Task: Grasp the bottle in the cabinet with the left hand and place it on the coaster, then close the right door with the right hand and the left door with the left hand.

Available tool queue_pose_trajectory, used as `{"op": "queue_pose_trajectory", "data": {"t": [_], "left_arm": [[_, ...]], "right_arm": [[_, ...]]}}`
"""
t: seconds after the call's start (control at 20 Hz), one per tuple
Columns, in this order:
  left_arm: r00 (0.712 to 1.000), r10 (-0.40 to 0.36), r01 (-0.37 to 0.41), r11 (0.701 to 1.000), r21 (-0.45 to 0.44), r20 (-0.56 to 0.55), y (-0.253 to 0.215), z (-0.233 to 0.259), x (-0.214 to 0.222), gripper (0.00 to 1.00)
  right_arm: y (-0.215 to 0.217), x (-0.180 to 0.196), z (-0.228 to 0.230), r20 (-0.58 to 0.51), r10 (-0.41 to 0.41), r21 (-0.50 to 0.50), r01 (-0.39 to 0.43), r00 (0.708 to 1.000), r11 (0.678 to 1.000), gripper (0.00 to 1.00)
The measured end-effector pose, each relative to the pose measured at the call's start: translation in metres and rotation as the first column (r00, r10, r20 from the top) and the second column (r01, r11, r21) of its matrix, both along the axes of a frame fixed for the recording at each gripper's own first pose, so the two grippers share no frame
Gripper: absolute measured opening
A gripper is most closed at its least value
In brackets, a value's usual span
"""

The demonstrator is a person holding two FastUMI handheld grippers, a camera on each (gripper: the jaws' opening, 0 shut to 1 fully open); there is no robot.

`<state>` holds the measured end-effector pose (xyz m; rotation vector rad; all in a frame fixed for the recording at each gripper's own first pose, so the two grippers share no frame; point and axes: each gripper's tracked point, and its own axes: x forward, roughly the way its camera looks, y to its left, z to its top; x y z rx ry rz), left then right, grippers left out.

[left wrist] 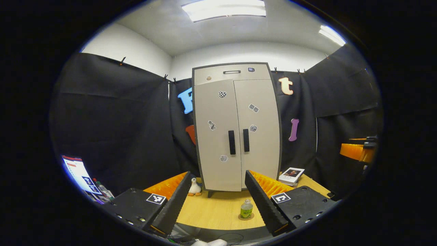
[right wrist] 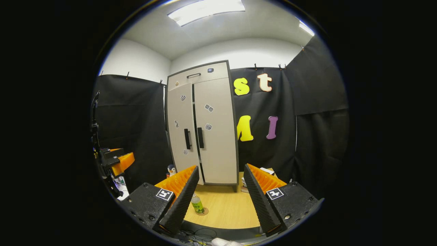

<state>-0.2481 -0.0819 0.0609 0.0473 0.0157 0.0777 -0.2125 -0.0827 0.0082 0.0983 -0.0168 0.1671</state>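
With both doors [left wrist: 237, 133] sitting closed, the parted left tongs [left wrist: 218, 212] are risking toppling the bottle [left wrist: 246, 208] at five o'clock.

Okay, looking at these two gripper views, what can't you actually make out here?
- Inside of the cabinet: hidden by its shut doors, both views.
- Bottle label: too small to tell, left gripper view.
- Coaster: mostly covered by the bottle, right gripper view.
- Penguin toy: partly behind the right gripper's fingers.

No text on the bottle [left wrist: 246, 208] label is legible.
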Motion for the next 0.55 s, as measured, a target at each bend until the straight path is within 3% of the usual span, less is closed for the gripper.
{"op": "queue_pose_trajectory", "data": {"t": [0.55], "left_arm": [[1.000,-0.004,0.005,1.000,-0.009,0.011,0.014,0.010,0.020,0.96]], "right_arm": [[0.011,0.014,0.010,0.017,-0.024,-0.004,0.024,1.000,1.000,0.81]]}}
